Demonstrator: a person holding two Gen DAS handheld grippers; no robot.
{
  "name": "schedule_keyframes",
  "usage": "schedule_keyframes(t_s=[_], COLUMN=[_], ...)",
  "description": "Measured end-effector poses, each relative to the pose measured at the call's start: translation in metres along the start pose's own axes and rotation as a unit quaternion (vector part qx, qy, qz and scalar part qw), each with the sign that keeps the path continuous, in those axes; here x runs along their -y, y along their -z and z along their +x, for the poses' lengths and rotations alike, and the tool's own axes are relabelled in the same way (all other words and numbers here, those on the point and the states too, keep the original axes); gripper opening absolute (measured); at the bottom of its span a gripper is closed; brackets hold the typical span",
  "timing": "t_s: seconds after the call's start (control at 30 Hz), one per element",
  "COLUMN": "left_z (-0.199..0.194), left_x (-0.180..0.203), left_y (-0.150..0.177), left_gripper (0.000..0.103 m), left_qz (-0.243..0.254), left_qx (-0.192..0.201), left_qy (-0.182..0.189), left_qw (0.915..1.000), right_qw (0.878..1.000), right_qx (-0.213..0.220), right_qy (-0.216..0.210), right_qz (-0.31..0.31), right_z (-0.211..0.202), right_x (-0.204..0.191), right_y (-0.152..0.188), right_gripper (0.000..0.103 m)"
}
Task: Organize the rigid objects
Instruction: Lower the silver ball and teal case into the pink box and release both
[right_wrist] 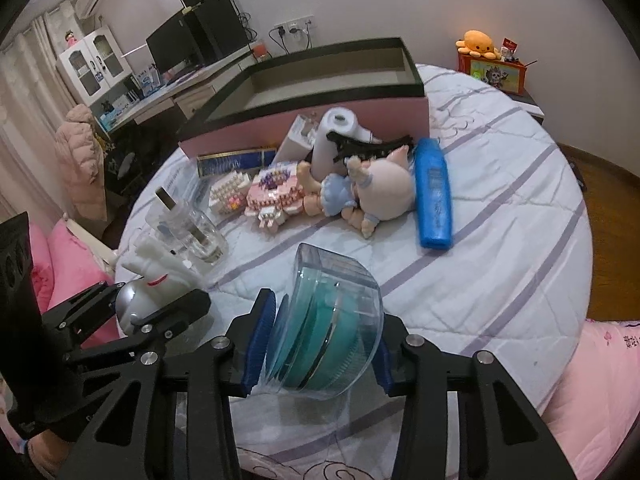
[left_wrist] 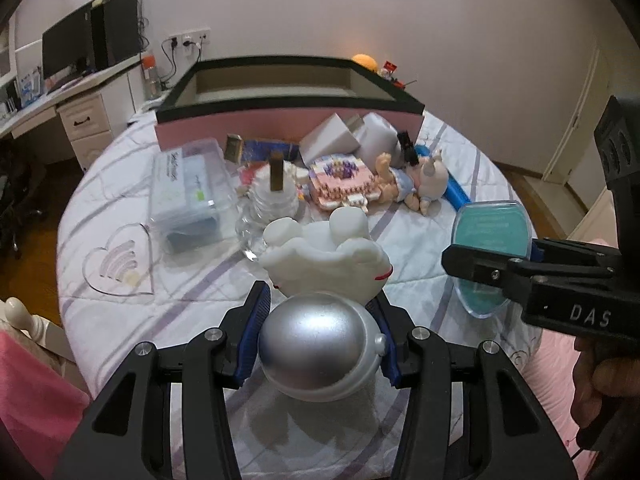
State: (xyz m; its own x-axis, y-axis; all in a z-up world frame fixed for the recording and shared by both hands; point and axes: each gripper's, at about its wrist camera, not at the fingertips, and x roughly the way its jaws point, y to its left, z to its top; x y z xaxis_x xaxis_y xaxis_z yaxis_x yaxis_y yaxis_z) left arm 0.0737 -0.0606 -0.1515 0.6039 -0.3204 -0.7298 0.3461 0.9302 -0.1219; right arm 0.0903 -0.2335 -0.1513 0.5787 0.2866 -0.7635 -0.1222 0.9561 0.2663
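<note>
My left gripper [left_wrist: 320,300] is shut on a white astronaut figure [left_wrist: 320,344] with a silver helmet, its blue pads pressing on both sides of the helmet. The figure's white body and limbs stick out forward above the bed cover. My right gripper [right_wrist: 324,312] is shut on a clear case with a teal inside [right_wrist: 332,320], held just above the cover. In the left wrist view that case [left_wrist: 492,232] shows at the right. The open pink box with a black rim [left_wrist: 280,120] [right_wrist: 320,120] stands at the far side.
In front of the box lie a doll [right_wrist: 380,192], a blue bottle [right_wrist: 434,196], a pink block model [right_wrist: 276,192], a white roll [right_wrist: 336,132], a glass bottle [left_wrist: 272,200], a clear plastic box [left_wrist: 188,188] and a clear heart plaque [left_wrist: 120,260]. A desk stands at the left.
</note>
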Motion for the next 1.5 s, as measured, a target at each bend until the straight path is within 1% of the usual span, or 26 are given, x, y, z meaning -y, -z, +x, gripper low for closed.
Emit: schedule_keyframes(t_s=[0.13, 0.23, 0.3, 0.4, 0.43, 0.5, 0.57, 0.7, 0.8, 0.83, 0.87, 0.93, 1.0, 1.1, 1.13, 1.17, 1.2, 1.23, 1.27, 1.3, 1.33, 1.37, 1.4, 1.47, 1.5], left_z=[-0.017, -0.032, -0.04, -0.046, -0.045, -0.038, -0.024, 0.015, 0.04, 0.048, 0.057, 0.081, 0.105, 0.129, 0.135, 0.139, 0.141, 0.141, 0.14, 0.137, 0.135, 0.131, 0.126, 0.115, 0.108], left_x=[-0.007, -0.013, -0.019, -0.029, -0.032, -0.042, -0.049, -0.066, -0.072, -0.072, -0.072, -0.074, -0.075, -0.076, -0.076, -0.076, -0.076, -0.076, -0.076, -0.077, -0.078, -0.08, -0.082, -0.085, -0.085], left_y=[-0.013, -0.029, -0.046, -0.083, -0.095, -0.12, -0.139, -0.178, -0.2, -0.205, -0.209, -0.217, -0.22, -0.221, -0.221, -0.222, -0.221, -0.221, -0.221, -0.22, -0.221, -0.22, -0.219, -0.217, -0.215], left_gripper=[0.049, 0.049, 0.049, 0.049, 0.049, 0.049, 0.049, 0.049, 0.049, 0.049, 0.049, 0.049, 0.049, 0.05, 0.052, 0.063, 0.073, 0.087, 0.094, 0.096, 0.1, 0.102, 0.103, 0.103, 0.103], left_qz=[-0.003, -0.001, -0.001, 0.006, 0.006, 0.005, 0.007, 0.002, 0.006, 0.007, 0.01, 0.011, 0.01, 0.009, 0.009, 0.009, 0.009, 0.008, 0.008, 0.008, 0.006, 0.003, -0.003, -0.011, -0.014], left_qx=[0.015, 0.031, 0.044, 0.076, 0.082, 0.093, 0.091, 0.077, 0.066, 0.061, 0.055, 0.033, 0.01, -0.021, -0.029, -0.034, -0.038, -0.036, -0.032, -0.028, -0.025, -0.022, -0.017, -0.005, 0.003], left_qy=[0.002, 0.0, -0.001, -0.024, -0.025, -0.035, -0.043, -0.043, -0.048, -0.051, -0.054, -0.056, -0.057, -0.066, -0.069, -0.073, -0.081, -0.089, -0.1, -0.108, -0.109, -0.11, -0.113, -0.114, -0.113], left_qw=[0.9999, 0.9995, 0.999, 0.9968, 0.9963, 0.995, 0.9949, 0.9961, 0.9966, 0.9968, 0.997, 0.9979, 0.9983, 0.9975, 0.9972, 0.9967, 0.996, 0.9953, 0.9945, 0.9938, 0.9937, 0.9937, 0.9934, 0.9935, 0.9935], right_qw=[1.0, 0.999, 0.999, 0.997, 0.997, 0.996, 0.996, 0.997, 0.998, 0.999, 0.999, 0.999, 1.0, 0.999, 0.999, 0.999, 0.999, 0.999, 0.999, 0.999, 0.999, 0.999, 0.999, 0.999, 0.999], right_qx=[0.017, 0.033, 0.045, 0.062, 0.066, 0.073, 0.073, 0.063, 0.05, 0.042, 0.037, 0.024, 0.008, -0.01, -0.014, -0.019, -0.022, -0.022, -0.019, -0.016, -0.014, -0.011, -0.007, 0.002, 0.007], right_qy=[-0.011, -0.016, -0.02, -0.017, -0.018, -0.014, -0.012, -0.018, -0.006, -0.006, -0.003, 0.004, 0.008, 0.022, 0.024, 0.027, 0.03, 0.033, 0.037, 0.038, 0.04, 0.041, 0.041, 0.033, 0.033], right_qz=[-0.002, -0.012, -0.021, -0.039, -0.042, -0.051, -0.054, -0.042, -0.034, -0.028, -0.027, -0.028, -0.026, -0.027, -0.026, -0.025, -0.025, -0.023, -0.019, -0.016, -0.011, -0.007, -0.002, 0.009, 0.013], right_z=[-0.012, -0.021, -0.026, -0.027, -0.026, -0.019, -0.006, 0.024, 0.049, 0.061, 0.068, 0.082, 0.097, 0.114, 0.117, 0.12, 0.121, 0.121, 0.119, 0.117, 0.114, 0.111, 0.109, 0.1, 0.096], right_x=[-0.005, -0.011, -0.015, -0.022, -0.024, -0.027, -0.028, -0.021, -0.014, -0.009, -0.006, -0.002, 0.0, 0.003, 0.004, 0.006, 0.007, 0.008, 0.01, 0.011, 0.014, 0.016, 0.018, 0.021, 0.021], right_y=[-0.011, -0.027, -0.043, -0.074, -0.086, -0.106, -0.128, -0.159, -0.179, -0.187, -0.188, -0.194, -0.199, -0.2, -0.201, -0.201, -0.202, -0.203, -0.203, -0.206, -0.205, -0.205, -0.206, -0.203, -0.202], right_gripper=[0.043, 0.041, 0.039, 0.038, 0.038, 0.038, 0.038, 0.038, 0.038, 0.038, 0.038, 0.038, 0.038, 0.038, 0.038, 0.038, 0.044, 0.052, 0.054, 0.061, 0.07, 0.076, 0.086, 0.087, 0.089])
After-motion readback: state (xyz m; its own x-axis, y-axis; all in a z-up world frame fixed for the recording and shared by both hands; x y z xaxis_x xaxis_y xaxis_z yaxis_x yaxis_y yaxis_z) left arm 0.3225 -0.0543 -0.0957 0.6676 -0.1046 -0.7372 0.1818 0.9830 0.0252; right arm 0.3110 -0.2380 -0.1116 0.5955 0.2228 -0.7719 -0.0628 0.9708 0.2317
